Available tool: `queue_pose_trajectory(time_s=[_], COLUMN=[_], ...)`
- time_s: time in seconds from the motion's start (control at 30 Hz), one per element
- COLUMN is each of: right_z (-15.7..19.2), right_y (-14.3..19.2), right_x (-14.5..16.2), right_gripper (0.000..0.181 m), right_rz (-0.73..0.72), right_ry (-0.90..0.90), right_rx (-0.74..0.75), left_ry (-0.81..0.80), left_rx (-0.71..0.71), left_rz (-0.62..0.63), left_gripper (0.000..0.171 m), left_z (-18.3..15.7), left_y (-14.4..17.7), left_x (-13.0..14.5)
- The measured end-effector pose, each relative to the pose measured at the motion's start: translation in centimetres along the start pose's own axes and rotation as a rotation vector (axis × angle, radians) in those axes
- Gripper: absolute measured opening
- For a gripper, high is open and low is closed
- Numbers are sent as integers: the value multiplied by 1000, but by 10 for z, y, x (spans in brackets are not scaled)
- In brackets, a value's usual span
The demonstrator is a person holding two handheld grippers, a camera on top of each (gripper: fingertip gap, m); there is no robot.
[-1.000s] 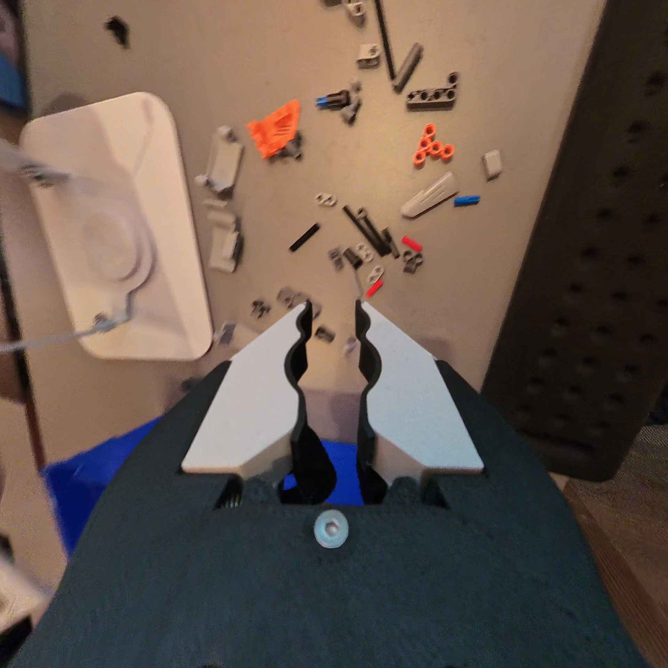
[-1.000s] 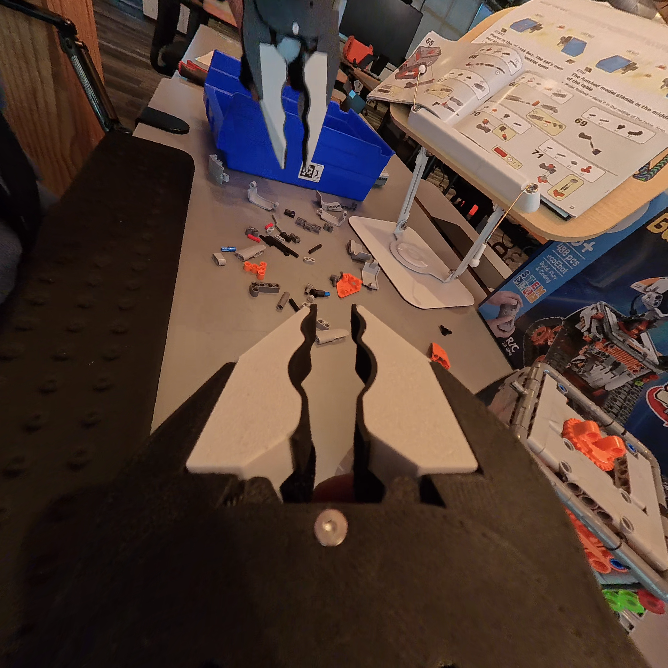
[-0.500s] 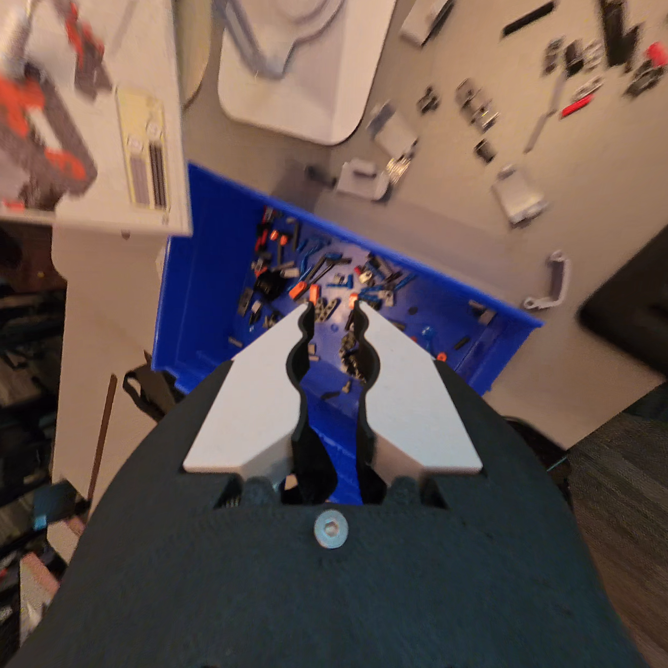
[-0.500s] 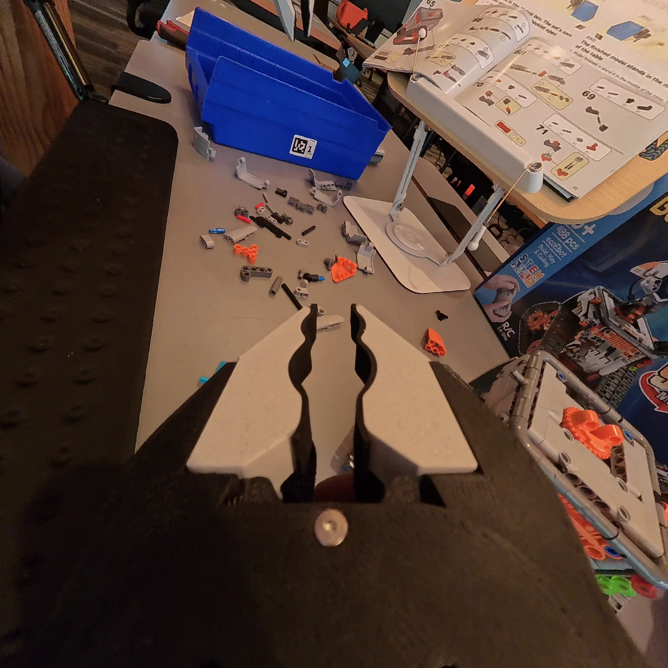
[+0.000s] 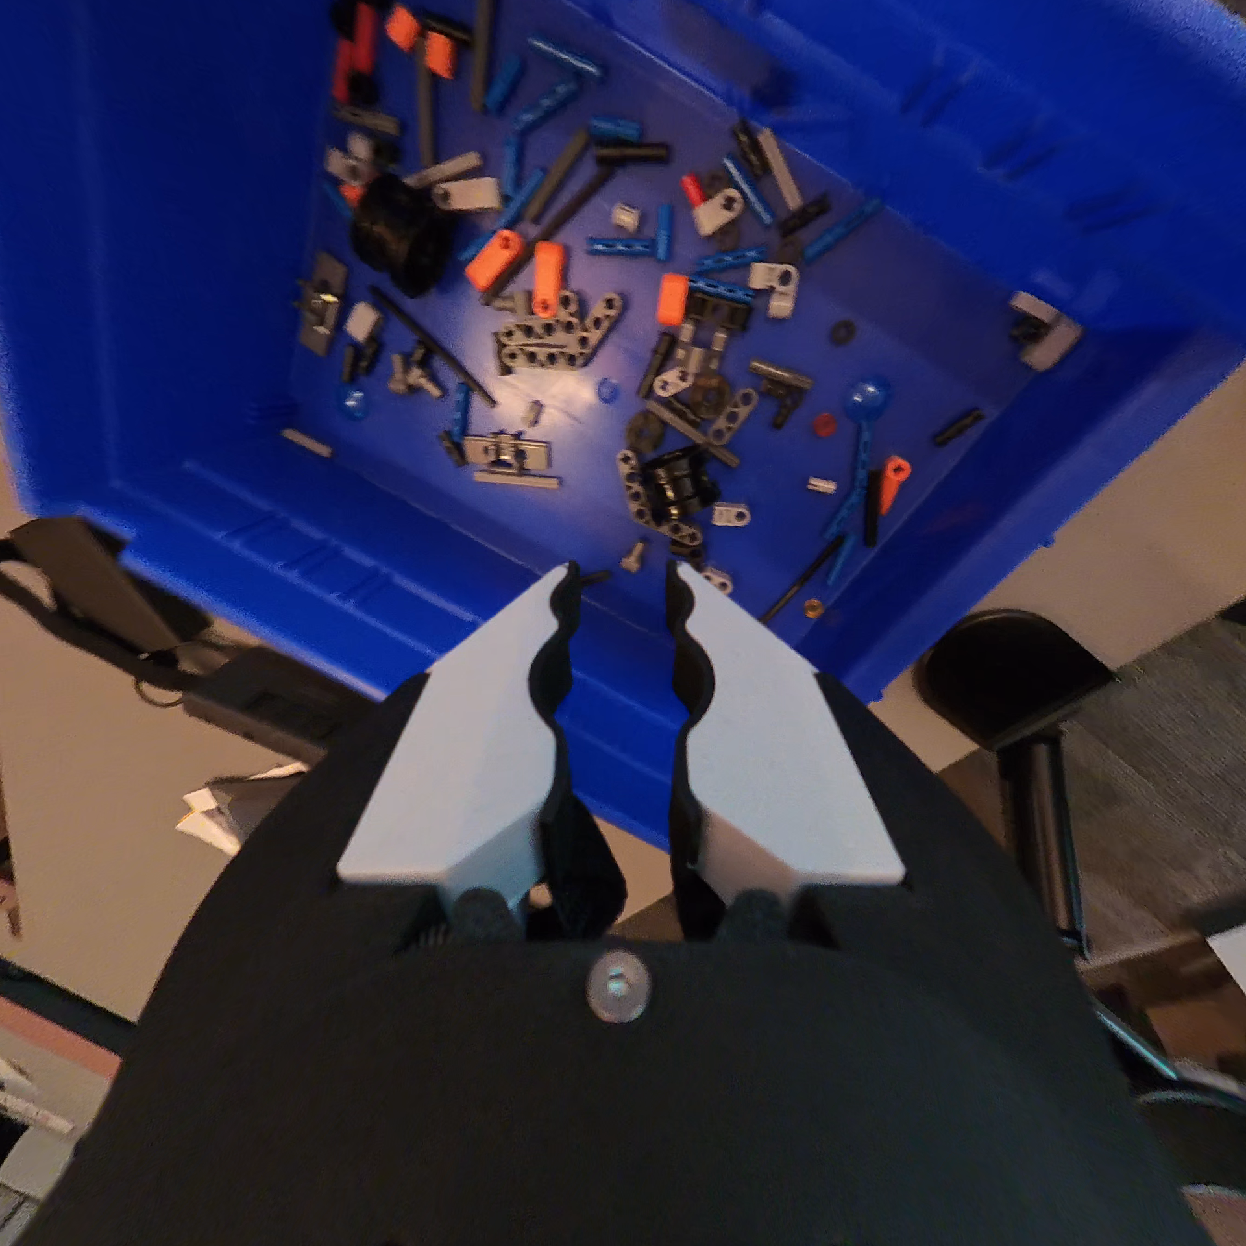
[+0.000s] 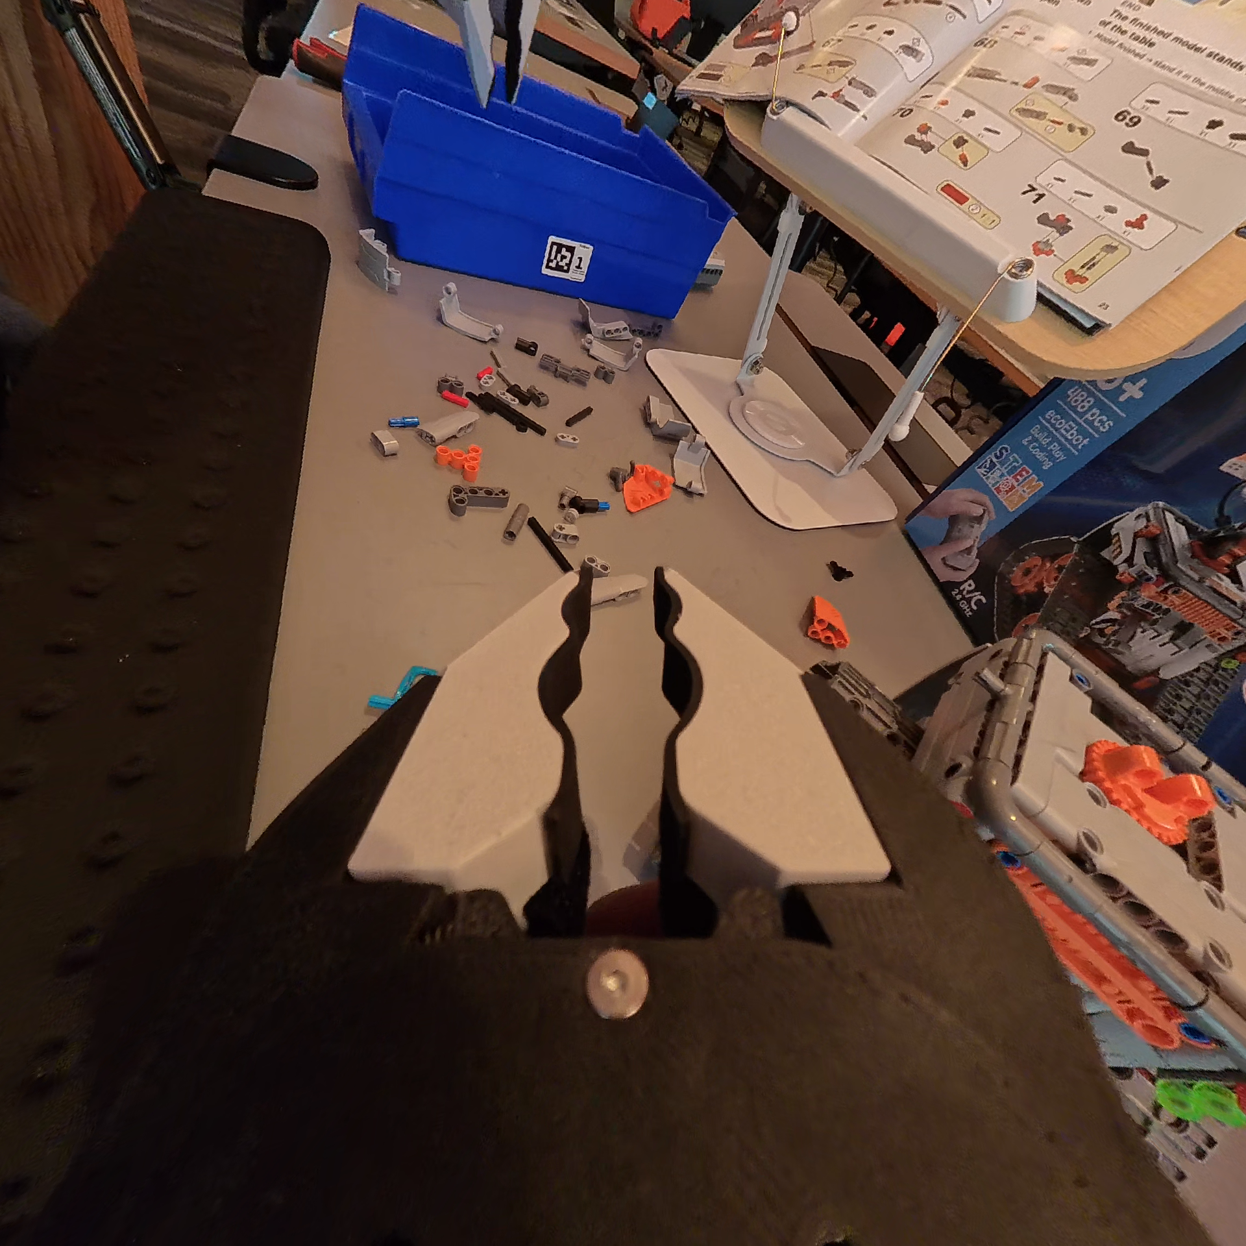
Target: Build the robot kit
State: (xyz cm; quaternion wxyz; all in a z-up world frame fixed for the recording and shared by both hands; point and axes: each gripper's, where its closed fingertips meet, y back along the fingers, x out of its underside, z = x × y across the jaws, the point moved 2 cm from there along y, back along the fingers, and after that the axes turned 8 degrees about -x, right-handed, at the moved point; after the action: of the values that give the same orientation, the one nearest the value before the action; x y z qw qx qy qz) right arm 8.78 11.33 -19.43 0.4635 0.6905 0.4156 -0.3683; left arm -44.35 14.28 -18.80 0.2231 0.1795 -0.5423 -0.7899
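My left gripper is open and empty, pointing down into a blue bin that holds several small building pieces: orange connectors, grey beams, a black wheel. The same gripper shows in the right wrist view hanging over the far edge of the bin. My right gripper is open and empty, low over the grey table, just short of a light grey piece and loose parts, among them an orange panel.
A black mat lies left of the table. A white book stand holds an open instruction booklet at the right. A toy box and a partly built model stand at the right. A small orange piece lies nearby. Tip to tip, the grippers are about 50 centimeters apart. From my right tips it is roughly 20 centimeters to the orange panel; from my left, 40 centimeters.
My left gripper has swung from the loose parts on the table to over the blue bin and come closer to its contents. My right gripper has barely moved.
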Motion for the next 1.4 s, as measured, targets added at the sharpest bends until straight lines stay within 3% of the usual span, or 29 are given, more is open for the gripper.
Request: queue_pose_trajectory(time_s=[0.13, 0.23, 0.47, 0.77, 0.87, 1.03, 1.4], right_z=[-3, -5, -12, -23, -29, -34, -39], right_y=[0, 0, 0, 3, 7, 3, 3], right_x=[4, 7, 16, 28, 27, 32, 42], right_gripper=[16, 16, 16, 17, 17, 17, 17], right_rz=[1, -5, 4, -4, -28, 7, 31], right_ry=[-21, -40, -85, -160, -184, -196, -225], right_rx=[3, 4, 16, 34, 61, 87, 98], left_ry=[-109, -173, -217, -239, -271, -402, -488], left_rx=[198, 262, 228, 204, 314, 417, 464], left_rz=[34, 8, -79, -166, -231, -219, -193], left_gripper=[19, 19, 23, 18, 17, 18, 5], left_z=[-44, -65, -66, -54, -71, -102, -119], left_y=[-10, -18, -41, -37, -32, -37, -48], left_x=[5, -1, -15, -25, -33, -27, -28])
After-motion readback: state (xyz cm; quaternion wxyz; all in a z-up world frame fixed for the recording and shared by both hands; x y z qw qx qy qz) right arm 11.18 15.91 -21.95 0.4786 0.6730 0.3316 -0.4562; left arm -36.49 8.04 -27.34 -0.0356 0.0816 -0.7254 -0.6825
